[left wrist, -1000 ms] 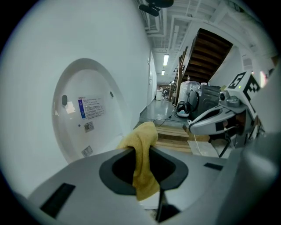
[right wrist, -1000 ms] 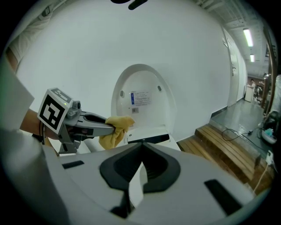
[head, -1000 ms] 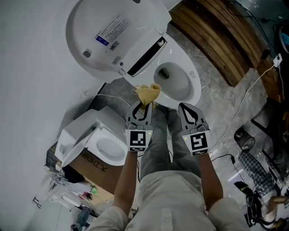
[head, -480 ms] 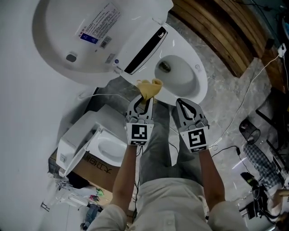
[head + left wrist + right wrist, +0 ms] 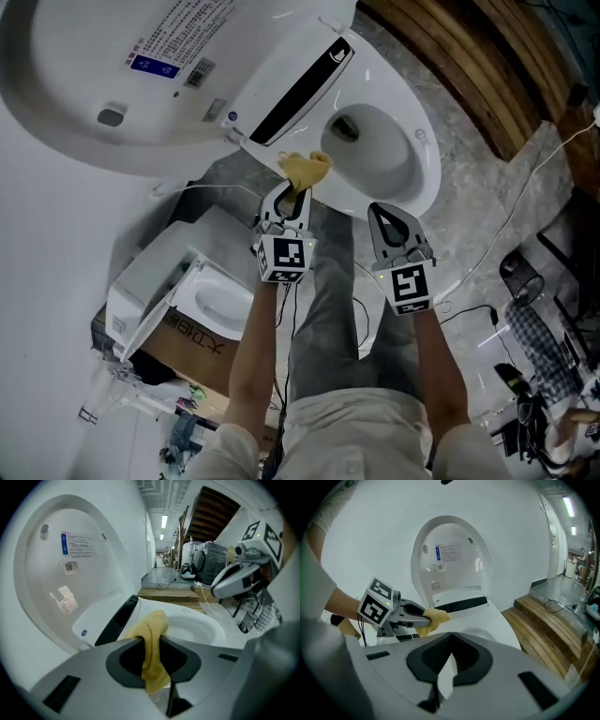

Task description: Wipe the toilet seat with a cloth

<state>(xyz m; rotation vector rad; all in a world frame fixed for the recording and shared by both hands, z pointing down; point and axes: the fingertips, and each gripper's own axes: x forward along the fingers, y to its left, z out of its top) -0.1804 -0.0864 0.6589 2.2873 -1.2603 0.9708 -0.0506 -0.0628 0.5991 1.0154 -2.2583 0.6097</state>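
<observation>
The left hand-held gripper point(image 5: 286, 190) is clenched on a crumpled yellow cloth point(image 5: 303, 169), which pokes out beyond its tips, over the near rim of the white oval toilet seat point(image 5: 429, 164). Alongside, the right hand-held gripper point(image 5: 386, 214) is clenched on nothing.

The left gripper point(image 5: 150, 640) has its jaws closed on a yellow cloth point(image 5: 153, 620), which hangs just before the white toilet bowl point(image 5: 212, 626), with the raised lid point(image 5: 56, 588) standing to the left and the right gripper point(image 5: 224, 584) in the air at the upper right.
</observation>
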